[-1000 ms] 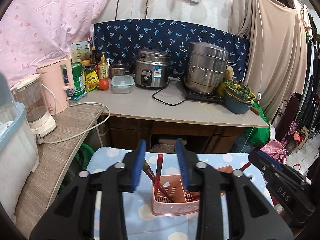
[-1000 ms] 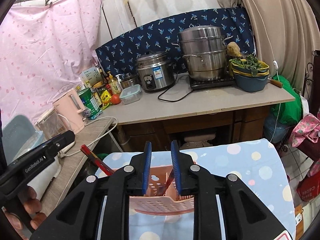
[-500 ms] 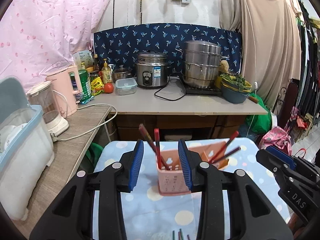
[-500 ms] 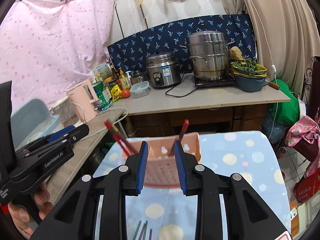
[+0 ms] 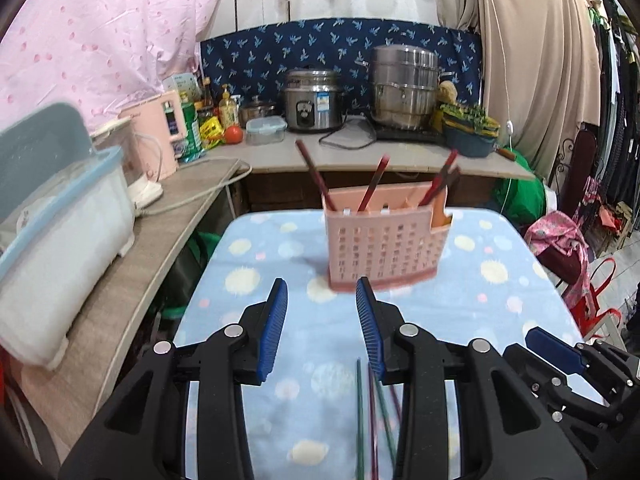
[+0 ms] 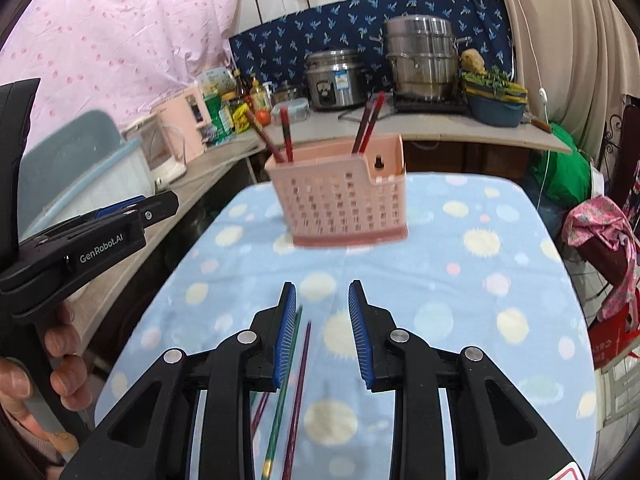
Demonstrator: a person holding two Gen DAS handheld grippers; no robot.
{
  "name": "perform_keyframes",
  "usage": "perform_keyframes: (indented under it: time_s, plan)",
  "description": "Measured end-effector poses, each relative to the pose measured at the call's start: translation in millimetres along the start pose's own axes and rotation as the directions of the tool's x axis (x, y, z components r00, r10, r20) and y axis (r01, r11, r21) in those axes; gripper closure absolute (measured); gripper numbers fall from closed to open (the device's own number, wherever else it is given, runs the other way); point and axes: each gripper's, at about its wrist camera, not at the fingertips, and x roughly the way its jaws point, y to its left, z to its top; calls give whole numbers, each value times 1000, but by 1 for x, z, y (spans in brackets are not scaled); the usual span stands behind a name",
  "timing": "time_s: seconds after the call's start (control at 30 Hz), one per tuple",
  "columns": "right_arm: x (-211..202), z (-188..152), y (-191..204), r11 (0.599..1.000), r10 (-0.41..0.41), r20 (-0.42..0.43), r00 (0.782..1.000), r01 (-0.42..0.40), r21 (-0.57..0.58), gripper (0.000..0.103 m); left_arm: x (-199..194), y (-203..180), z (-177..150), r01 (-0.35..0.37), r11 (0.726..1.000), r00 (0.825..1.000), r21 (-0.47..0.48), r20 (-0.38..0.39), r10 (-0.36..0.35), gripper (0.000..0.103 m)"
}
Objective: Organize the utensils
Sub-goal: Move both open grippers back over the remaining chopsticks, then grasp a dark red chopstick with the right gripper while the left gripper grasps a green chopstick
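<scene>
Loose chopsticks (image 6: 298, 364) (green and purple) lie on spotted cloth (image 6: 460, 280), long axis running along right gripper (image 6: 322, 330)'s pointing line, just under its left finger. Right nearer than left gripper (image 5: 322, 326). Both part open, empty. Pink utensil basket (image 6: 344, 204) stands ahead, beyond both.

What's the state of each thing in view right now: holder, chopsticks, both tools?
Pink utensil holder: upright on the dotted cloth, free of both tools.
Red chopsticks: standing tilted inside the holder.
Loose chopsticks: lying flat on the cloth, not gripped.
Left tool: open, nothing between its jaws.
Right tool: open, above the loose chopsticks, nothing gripped.
</scene>
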Motion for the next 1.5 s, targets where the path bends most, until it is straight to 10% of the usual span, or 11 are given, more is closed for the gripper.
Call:
perform_keyframes:
  time_s: [0.57,1.5]
  plan:
    - [17,-122,12,1000,-4,-229,973,2,-6,76,11,17,-127,-11,1000,973,-10,-230,8,69]
    - [33,-152,36,994,-63,-297,953,33,-105,82,10,16,-169,19,999,949,-30,-313,-27,69]
